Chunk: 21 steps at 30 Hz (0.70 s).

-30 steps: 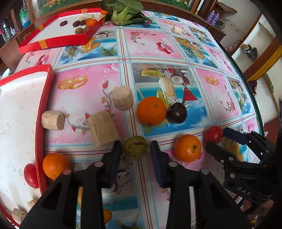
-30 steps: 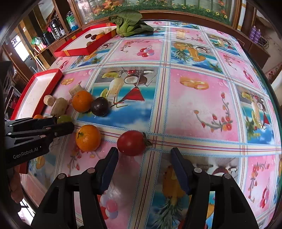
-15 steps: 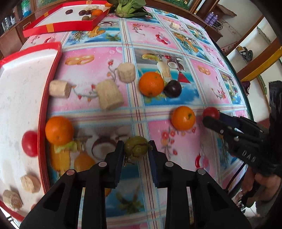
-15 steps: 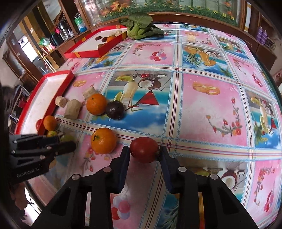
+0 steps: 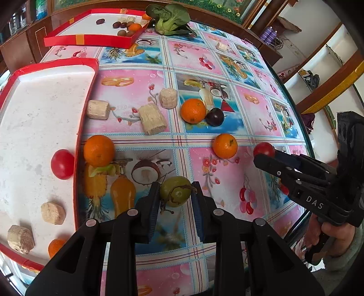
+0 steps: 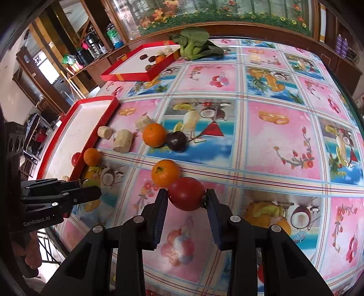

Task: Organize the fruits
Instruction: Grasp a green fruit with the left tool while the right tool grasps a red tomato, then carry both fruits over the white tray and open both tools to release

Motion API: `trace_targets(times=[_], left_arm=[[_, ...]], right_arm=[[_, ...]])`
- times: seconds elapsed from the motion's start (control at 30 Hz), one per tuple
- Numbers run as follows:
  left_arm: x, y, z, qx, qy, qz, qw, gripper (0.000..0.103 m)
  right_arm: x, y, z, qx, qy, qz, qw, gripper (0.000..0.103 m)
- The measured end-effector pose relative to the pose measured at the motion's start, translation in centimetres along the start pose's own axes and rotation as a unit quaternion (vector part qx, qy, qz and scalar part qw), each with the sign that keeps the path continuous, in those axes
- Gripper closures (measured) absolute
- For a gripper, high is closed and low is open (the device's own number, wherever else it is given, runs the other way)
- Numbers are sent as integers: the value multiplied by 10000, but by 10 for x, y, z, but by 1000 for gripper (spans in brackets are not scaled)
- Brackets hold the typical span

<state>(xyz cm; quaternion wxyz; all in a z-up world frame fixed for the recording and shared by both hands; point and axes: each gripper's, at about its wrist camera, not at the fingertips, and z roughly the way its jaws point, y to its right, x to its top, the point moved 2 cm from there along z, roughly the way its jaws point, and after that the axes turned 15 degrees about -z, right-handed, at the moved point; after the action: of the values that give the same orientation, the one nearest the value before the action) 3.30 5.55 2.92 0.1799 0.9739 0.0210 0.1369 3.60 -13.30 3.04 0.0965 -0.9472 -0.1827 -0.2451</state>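
Note:
My left gripper is shut on a green fruit and holds it above the tablecloth, right of the near red tray. My right gripper is shut on a red tomato, lifted just in front of an orange. In the left wrist view the right gripper shows at the right with the tomato at its tip. In the right wrist view the left gripper shows at the left, the green fruit peeking above it. A tomato, an orange and tan chunks lie in the near tray.
On the cloth lie an orange beside a dark plum, another orange, an orange against the tray rim, and three tan cut chunks. A far red tray holds small fruits. Leafy greens lie behind.
The right gripper closed on the tomato and lifted it. The left gripper, holding the green fruit, rose and moved toward the near tray, so more of the tray shows.

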Motion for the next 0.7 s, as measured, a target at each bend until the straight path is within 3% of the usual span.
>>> trace_targets(times=[0.7], left_arm=[[3, -25, -30, 406, 394, 102, 9983, 78]], right_arm=[[23, -50, 10, 329, 41, -482, 9983, 68]])
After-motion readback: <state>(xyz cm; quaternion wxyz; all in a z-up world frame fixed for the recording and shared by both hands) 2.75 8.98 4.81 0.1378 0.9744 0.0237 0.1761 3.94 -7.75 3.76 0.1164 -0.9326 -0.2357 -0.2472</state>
